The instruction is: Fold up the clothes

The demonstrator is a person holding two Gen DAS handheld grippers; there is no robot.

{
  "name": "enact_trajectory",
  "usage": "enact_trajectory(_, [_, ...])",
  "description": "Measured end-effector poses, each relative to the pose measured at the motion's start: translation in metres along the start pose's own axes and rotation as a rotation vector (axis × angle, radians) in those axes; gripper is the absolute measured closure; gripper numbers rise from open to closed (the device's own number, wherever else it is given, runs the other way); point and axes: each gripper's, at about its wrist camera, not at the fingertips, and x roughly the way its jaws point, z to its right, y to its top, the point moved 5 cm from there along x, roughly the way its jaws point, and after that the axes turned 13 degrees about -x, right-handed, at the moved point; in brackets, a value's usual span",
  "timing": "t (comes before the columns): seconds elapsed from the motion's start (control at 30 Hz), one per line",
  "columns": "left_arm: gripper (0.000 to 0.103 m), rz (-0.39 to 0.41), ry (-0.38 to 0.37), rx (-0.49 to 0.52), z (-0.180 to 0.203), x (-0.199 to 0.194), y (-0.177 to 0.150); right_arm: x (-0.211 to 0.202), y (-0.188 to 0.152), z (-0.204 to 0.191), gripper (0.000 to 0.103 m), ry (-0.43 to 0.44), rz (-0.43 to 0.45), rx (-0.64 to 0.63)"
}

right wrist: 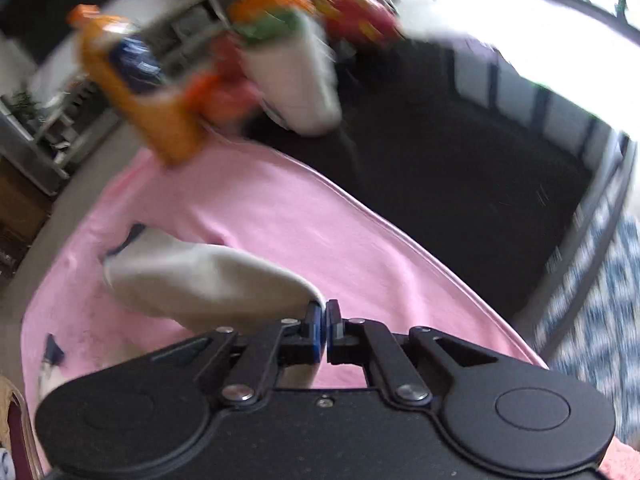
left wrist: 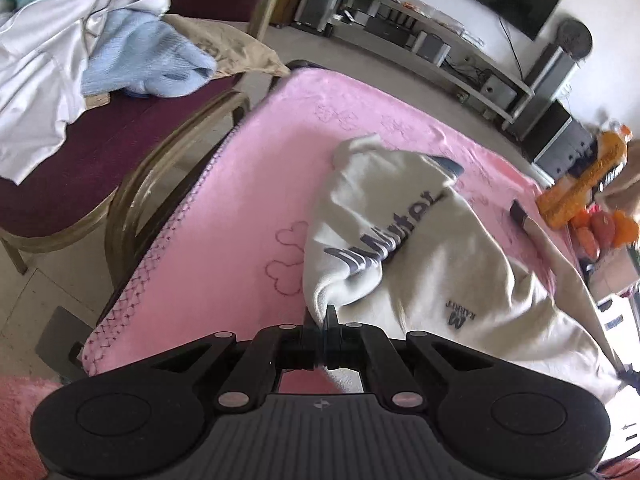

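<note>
Where chair [left wrist: 120, 184] adjoins, pink blanket [left wrist: 240, 200].

Each camera sits just behind its own fingers and looks steeply down, close over the pink blanket [left wrist: 248, 184]. The left view faces its far edge; the blurred right view probably faces its right edge. Both share the cream garment [left wrist: 420, 264].

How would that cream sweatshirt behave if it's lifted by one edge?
Probably floppy: the sweatshirt already sags in soft folds from where the left tool pinches its edge. It looks thick and fleecy, so likely weighty enough to droop, and unlikely to slip on the pink cloth.
</note>
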Motion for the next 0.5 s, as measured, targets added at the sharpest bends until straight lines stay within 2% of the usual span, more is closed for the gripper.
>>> enact_trajectory(0.1, [0.102,0.017,0.027,0.035,0.004,0.0,-0.004,0.009,-0.013,0.025,0.081,0.051,-0.038,0.073])
enact_trajectory(0.2, [0.102,0.025,0.028,0.026,0.003,0.0,-0.004,0.001,-0.014,0.03,0.079,0.129,0.022,0.099])
enact_trajectory(0.37, [0.102,0.04,0.011,0.028,0.007,0.0,-0.003,-0.007,-0.008,0.037,0.063,0.255,0.068,0.152])
enact_trajectory(0.4, [0.102,0.044,0.005,0.034,0.009,0.0,-0.003,-0.007,-0.007,0.037,0.06,0.271,0.059,0.157])
enact_trajectory(0.5, [0.102,0.039,0.003,0.048,0.012,0.002,-0.005,0.005,-0.018,0.028,0.058,0.253,-0.043,0.127])
